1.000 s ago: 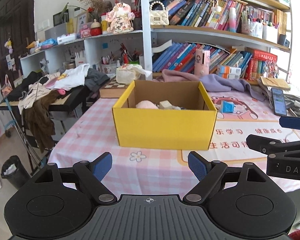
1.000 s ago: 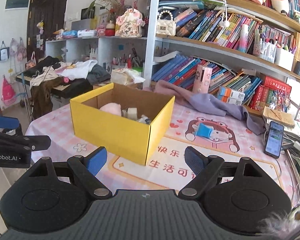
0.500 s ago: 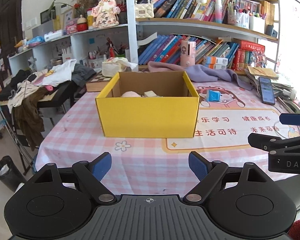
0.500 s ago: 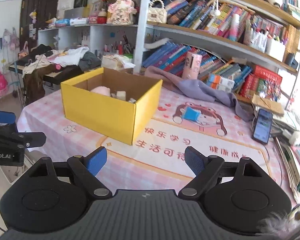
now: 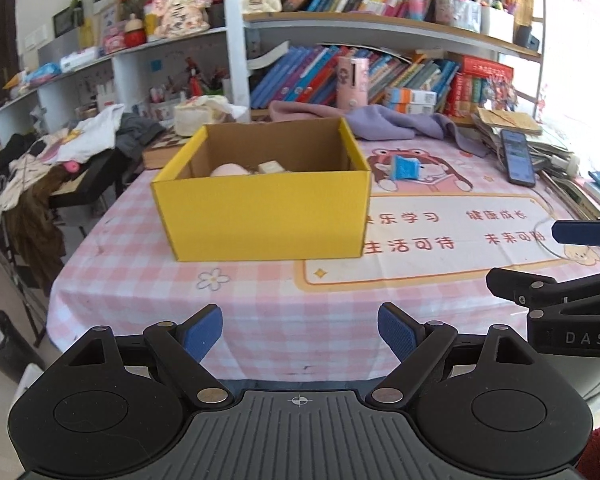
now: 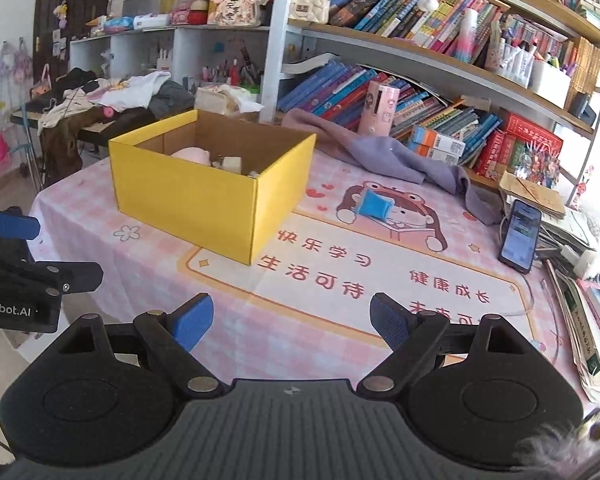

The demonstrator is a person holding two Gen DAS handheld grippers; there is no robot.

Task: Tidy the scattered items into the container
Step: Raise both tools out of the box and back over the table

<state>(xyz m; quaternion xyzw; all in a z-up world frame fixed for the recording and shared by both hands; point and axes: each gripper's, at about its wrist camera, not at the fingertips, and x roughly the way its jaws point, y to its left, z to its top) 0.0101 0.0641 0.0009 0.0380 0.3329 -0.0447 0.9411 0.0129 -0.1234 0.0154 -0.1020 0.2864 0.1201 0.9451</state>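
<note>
Both grippers, left gripper [image 5: 299, 334] and right gripper [image 6: 291, 322], released, empty, at desk [image 6: 140, 264] edge. Blue packet [image 6: 374, 206] beyond yellow box [image 6: 204, 196]; right reach risks nudging phone [image 6: 520, 236].

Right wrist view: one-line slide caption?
Open right gripper faces yellow box; small blue item lies on the tablecloth beside it.

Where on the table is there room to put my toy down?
Bare pink checked tablecloth lies between the yellow cardboard box and the near edge. The printed mat right of the box is free, except for a small blue packet. The far and right edges are crowded: purple cloth, black phone, stacked papers.
</note>
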